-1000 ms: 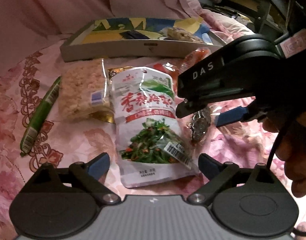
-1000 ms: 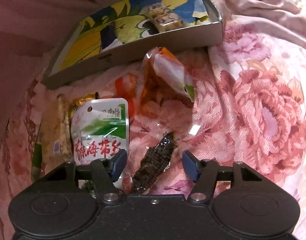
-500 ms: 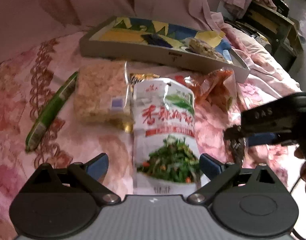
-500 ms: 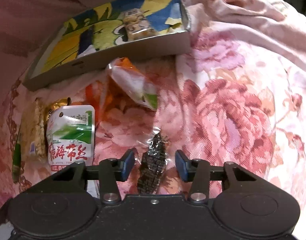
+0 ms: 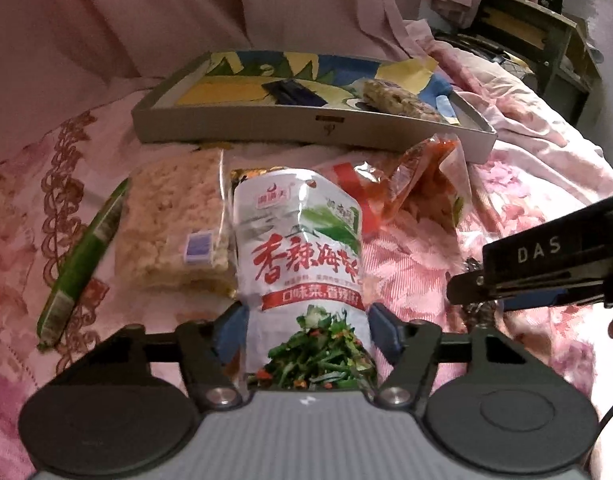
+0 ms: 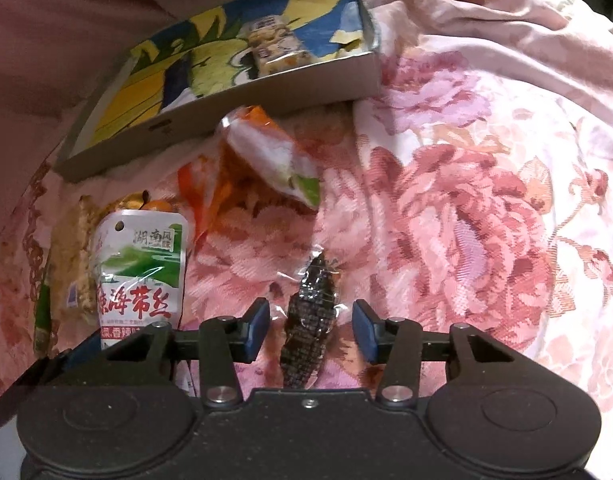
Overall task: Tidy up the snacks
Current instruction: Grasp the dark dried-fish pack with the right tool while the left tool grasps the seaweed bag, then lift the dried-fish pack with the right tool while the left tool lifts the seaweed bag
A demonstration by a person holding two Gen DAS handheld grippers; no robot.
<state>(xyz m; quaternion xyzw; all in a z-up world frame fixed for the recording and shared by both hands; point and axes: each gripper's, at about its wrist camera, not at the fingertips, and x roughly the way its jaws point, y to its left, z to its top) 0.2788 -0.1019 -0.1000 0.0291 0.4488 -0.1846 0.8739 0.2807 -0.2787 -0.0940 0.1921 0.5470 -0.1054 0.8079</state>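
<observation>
A white seaweed pouch [image 5: 302,248] with red lettering lies flat on the pink flowered bedspread. My left gripper [image 5: 306,332] straddles its lower half; the jaws are closing and both blue pads touch the pouch's side edges. A small dark snack in clear wrap [image 6: 310,320] lies to its right. My right gripper [image 6: 310,330] is lowered over that snack, with a small gap between it and each pad. The right gripper's black housing [image 5: 546,256] shows at the right edge of the left wrist view. A grey tray [image 5: 266,128] with a colourful lining stands behind the snacks.
A rice-cracker block [image 5: 174,216] and a green stick pack [image 5: 82,256] lie left of the pouch. An orange packet [image 5: 418,184] leans near the tray. A snack bar [image 5: 398,100] and a dark packet [image 5: 294,92] sit inside the tray. Dark furniture [image 5: 546,36] stands far right.
My left jaws have drawn in from wide apart onto the pouch's edges. The right jaws narrowed around the dark snack, and the right gripper slid off to the right in the left wrist view.
</observation>
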